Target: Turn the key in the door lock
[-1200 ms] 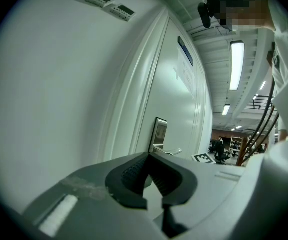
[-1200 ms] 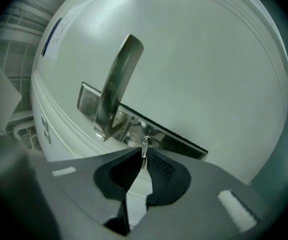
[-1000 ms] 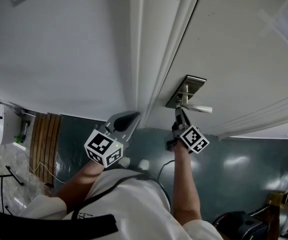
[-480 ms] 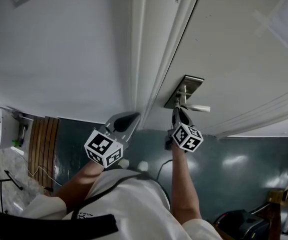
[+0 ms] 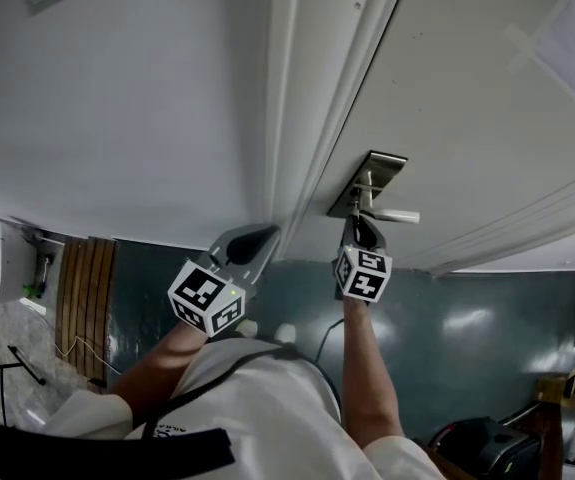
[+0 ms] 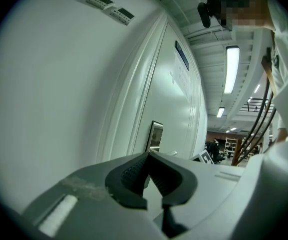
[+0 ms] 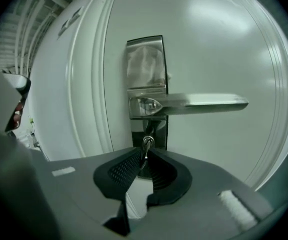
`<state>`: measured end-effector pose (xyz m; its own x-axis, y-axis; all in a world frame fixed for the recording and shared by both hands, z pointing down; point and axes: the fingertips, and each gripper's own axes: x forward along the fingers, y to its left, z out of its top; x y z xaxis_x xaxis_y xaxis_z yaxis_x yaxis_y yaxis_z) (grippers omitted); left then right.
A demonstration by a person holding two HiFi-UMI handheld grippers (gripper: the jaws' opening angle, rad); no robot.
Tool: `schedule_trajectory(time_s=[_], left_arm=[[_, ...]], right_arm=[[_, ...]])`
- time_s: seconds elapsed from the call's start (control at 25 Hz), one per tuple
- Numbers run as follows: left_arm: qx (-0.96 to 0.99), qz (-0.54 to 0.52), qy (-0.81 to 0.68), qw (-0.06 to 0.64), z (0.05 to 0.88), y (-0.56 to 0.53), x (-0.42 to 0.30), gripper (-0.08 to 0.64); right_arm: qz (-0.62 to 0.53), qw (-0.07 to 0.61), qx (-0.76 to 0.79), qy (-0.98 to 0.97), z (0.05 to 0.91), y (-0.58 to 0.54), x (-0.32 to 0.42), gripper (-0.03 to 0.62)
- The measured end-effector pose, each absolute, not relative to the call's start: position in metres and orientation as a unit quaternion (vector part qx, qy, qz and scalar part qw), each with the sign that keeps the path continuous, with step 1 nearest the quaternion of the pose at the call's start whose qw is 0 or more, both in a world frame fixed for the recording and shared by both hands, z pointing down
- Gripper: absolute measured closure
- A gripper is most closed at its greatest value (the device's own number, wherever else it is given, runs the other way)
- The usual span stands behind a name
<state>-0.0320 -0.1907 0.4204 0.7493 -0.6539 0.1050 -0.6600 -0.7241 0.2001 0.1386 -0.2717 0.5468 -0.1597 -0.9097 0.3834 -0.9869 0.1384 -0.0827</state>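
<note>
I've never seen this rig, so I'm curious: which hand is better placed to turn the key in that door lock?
The right. The right gripper has the key between its jaws, which are opening, just below the lever handle. The left gripper is shut and empty beside the door frame.

Small metal key (image 7: 146, 145), bow upright, sits in the steel lock plate (image 7: 145, 64).

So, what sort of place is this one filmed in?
Probably a corridor in a large workshop or lab building: a white door with a lever handle, long ceiling strip lights, and what looks like shelving far down the hall.
</note>
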Motion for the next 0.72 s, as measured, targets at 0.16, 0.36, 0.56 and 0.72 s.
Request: schedule_trajectory(time_s=[0.16,0.36,0.56,0.72], left_arm=[[0.929,0.014,-0.352,0.113,0.4200,-0.1899,-0.0342,0.557],[0.929,0.014,-0.353,0.113,0.4206,-0.1901,-0.0391,0.557],[0.930,0.014,-0.350,0.113,0.4208,-0.1894,-0.0399,0.557],[0.930,0.014,-0.349,0.112,0.4197,-0.1894,-0.0403,0.557]], right_arm=[[0.144,0.140,0.640,-0.741,0.5468,-0.2711,0.1384,0.546],[0.113,0.168,0.642,-0.740,0.5458,-0.2717,0.1376,0.543],[0.100,0.186,0.644,-0.735,0.5448,-0.2712,0.1359,0.543],[0.064,0.221,0.641,-0.732,0.5433,-0.2711,0.1339,0.540]])
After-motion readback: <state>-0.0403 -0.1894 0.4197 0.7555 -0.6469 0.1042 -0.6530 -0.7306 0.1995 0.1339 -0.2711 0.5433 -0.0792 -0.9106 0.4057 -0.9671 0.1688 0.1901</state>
